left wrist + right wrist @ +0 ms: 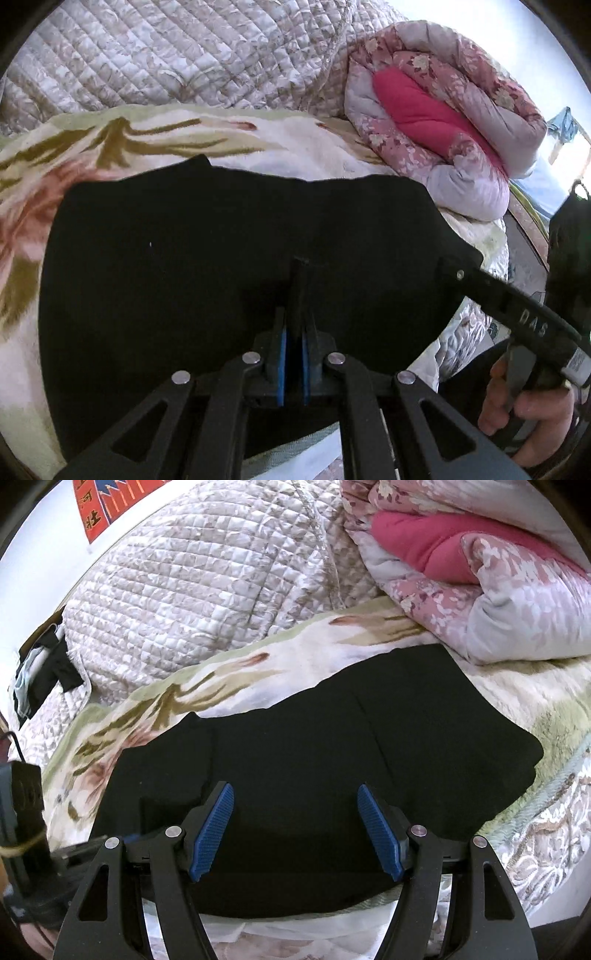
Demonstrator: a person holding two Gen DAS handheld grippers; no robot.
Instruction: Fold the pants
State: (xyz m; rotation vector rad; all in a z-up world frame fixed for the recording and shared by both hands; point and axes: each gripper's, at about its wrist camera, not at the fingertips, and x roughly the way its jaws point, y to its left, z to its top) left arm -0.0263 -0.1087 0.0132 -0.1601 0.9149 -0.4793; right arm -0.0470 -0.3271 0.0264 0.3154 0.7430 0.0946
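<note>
While the left gripper [294,280] pinches the black pants [192,251] on the bed [303,147], the right gripper [295,794] hangs wide.

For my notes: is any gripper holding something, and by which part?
Right gripper holds nothing. Left gripper is shut over the black pants; whether cloth is pinched cannot be told.

My left gripper [298,266]: black linkage arms, four silver round pivot screws, blue pads. My right gripper [295,794]: same black frame, blue cross-hatched pads [212,830]. "DAS" lettering on its black arm; bare-skinned right hand [528,410] on the handle.
</note>
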